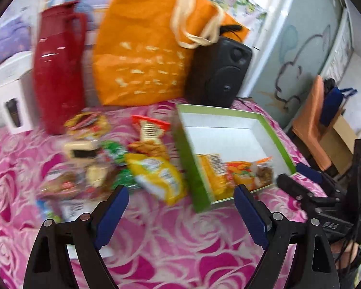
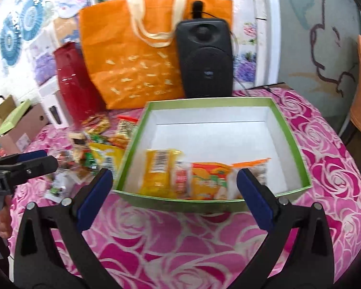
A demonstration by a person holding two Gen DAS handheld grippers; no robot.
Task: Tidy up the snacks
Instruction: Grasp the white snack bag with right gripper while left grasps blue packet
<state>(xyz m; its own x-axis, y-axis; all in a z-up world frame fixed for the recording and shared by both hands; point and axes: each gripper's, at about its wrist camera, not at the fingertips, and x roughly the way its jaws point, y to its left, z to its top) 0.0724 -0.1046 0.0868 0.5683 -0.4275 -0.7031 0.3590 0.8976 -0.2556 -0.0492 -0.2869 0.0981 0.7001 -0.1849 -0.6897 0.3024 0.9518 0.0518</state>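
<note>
A green box (image 2: 293,142) with a white inside (image 1: 274,132) sits on the pink rose-patterned cloth. Along its near wall lie a yellow packet (image 2: 158,171), an orange packet (image 2: 209,178) and a clear nut packet (image 1: 263,171). A loose pile of snack packets (image 1: 98,159) lies left of the box, a yellow packet (image 1: 158,175) nearest it. My left gripper (image 1: 181,200) hovers open over the cloth between pile and box, holding nothing. My right gripper (image 2: 174,183) stands open just before the box's near wall, also holding nothing. The other gripper shows in each view (image 1: 303,175), (image 2: 29,161).
At the back stand a red thermos jug (image 1: 57,72), an orange tote bag (image 1: 144,55) and a black speaker (image 2: 204,60). A white box (image 1: 9,96) is at the far left. Past the table's right edge is an orange chair (image 1: 312,122); cardboard boxes (image 2: 19,125) sit on the left.
</note>
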